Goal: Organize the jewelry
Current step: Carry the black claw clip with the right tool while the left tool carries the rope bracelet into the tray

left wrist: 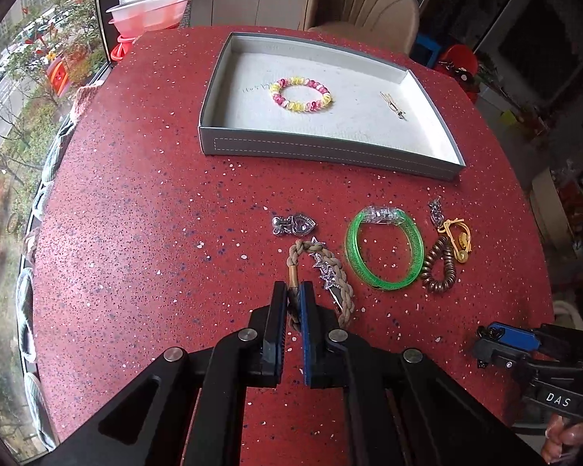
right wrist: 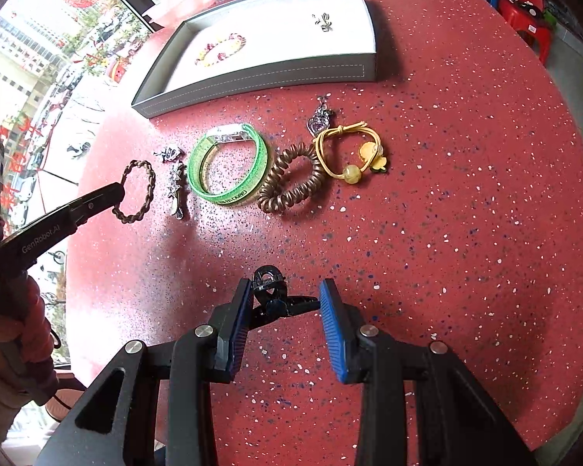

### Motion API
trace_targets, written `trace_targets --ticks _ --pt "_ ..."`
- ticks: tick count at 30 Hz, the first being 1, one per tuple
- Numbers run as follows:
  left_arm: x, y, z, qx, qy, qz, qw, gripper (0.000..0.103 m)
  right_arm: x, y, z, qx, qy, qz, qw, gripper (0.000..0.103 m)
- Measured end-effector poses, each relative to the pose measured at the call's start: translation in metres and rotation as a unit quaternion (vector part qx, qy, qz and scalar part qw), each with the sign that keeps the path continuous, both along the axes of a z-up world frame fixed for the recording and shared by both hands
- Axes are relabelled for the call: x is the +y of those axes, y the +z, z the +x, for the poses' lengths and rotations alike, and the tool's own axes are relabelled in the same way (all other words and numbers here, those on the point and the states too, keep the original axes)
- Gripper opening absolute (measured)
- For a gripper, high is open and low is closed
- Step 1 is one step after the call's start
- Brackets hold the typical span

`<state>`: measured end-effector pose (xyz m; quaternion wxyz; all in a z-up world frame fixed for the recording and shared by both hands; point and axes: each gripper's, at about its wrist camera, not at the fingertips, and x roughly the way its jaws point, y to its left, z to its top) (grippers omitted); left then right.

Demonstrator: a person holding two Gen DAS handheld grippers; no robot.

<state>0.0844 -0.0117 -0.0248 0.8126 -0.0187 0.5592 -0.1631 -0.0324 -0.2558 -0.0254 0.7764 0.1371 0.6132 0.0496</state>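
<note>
While the left gripper (left wrist: 294, 297) pinches the near end of the braided rope bracelet (left wrist: 322, 268) w/ its fingers pressed onto the cord, the rest of the loop lies out ahead over the red speckled table (left wrist: 144, 209); can't tell if it touches the top. The right gripper (right wrist: 285, 303) holds a small black claw clip (right wrist: 270, 291) between fingers set fairly wide, the clip spanning the gap and touching both pads. Just beside the bracelet sits a silver star hair clip (left wrist: 328, 273), and behind it a silver heart brooch (left wrist: 293, 225). To the right come a green bangle (left wrist: 384, 250), a brown spiral hair tie (left wrist: 441, 268), a yellow elastic w/ beads (left wrist: 456, 237) and a small silver charm (left wrist: 435, 211), all close together. The grey tray (left wrist: 322, 149) stands at the far side, well apart from that row; inside it lie a pink-and-yellow bead bracelet (left wrist: 301, 94) and, toward the right wall, a thin metal pin (left wrist: 393, 105).
</note>
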Motion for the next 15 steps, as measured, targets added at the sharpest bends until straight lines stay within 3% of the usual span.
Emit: trace_targets --ticks 15 --pt "-0.011 0.037 0.047 -0.045 0.012 -0.026 0.9986 0.025 -0.009 0.029 0.062 -0.052 -0.018 0.027 0.998 0.038"
